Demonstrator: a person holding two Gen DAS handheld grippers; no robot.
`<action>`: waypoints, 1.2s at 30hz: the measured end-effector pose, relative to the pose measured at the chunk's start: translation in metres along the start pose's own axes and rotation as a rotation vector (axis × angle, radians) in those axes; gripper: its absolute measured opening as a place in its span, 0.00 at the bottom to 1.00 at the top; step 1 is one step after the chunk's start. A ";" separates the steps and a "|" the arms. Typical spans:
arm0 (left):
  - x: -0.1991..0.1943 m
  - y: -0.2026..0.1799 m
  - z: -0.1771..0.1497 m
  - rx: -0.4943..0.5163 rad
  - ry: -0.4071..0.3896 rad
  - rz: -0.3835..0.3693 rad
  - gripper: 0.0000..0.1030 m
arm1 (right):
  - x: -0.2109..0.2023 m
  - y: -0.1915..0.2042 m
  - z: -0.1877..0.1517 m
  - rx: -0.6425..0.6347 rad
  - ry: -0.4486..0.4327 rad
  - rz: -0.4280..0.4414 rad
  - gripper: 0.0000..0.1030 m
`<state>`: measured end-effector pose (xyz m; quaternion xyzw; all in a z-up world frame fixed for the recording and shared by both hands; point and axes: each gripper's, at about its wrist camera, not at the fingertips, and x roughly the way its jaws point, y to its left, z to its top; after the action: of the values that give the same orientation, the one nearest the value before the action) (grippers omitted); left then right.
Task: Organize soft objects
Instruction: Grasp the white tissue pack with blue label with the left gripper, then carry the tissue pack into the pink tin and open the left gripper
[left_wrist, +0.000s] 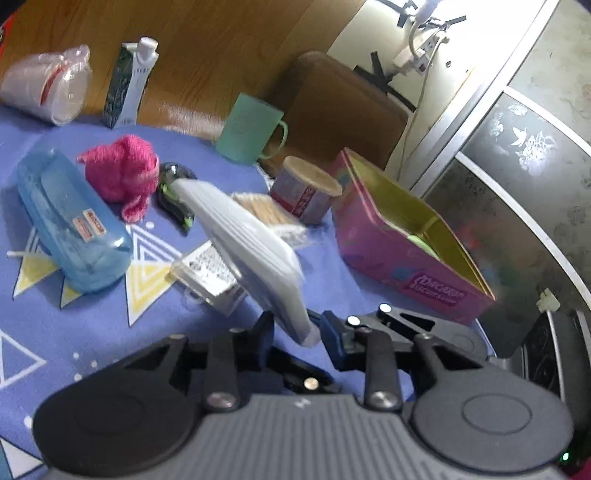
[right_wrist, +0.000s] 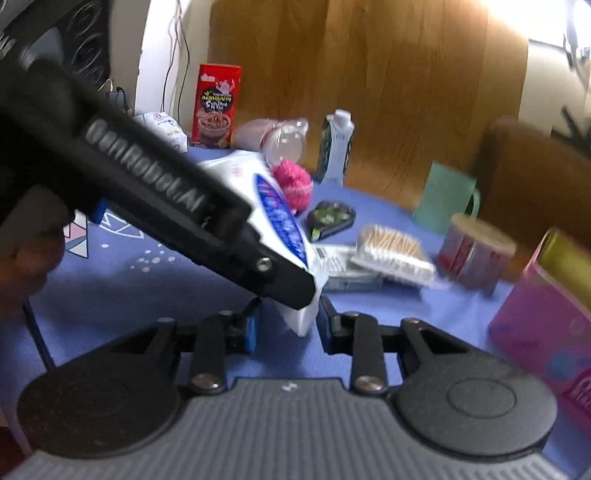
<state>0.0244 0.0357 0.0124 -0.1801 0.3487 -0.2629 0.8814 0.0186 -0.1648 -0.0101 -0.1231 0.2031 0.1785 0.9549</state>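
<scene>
Blue patterned tablecloth spreads before you, crowded. Your pink tin stands open, something green inside. Your left gripper clamps the tissue pack aloft; your right gripper spreads apart just beneath. Your pink knitted toy waits unsorted.

Tissue pack between both grippers' fingers

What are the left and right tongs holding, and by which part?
Left tongs grip the white tissue pack by its near end; right tongs straddle that same end, apparently open.
</scene>
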 end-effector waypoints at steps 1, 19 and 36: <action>-0.003 -0.002 0.001 0.009 -0.010 -0.003 0.26 | -0.003 0.001 0.001 -0.006 -0.017 -0.009 0.33; -0.014 0.032 0.023 0.003 -0.051 0.138 0.67 | -0.003 -0.040 -0.001 0.173 0.054 0.097 0.73; 0.047 -0.080 0.077 0.205 -0.048 -0.060 0.29 | -0.052 -0.082 0.010 0.198 -0.164 -0.126 0.57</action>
<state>0.0810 -0.0459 0.0810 -0.1053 0.2934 -0.3190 0.8950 0.0097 -0.2514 0.0351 -0.0258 0.1326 0.1067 0.9851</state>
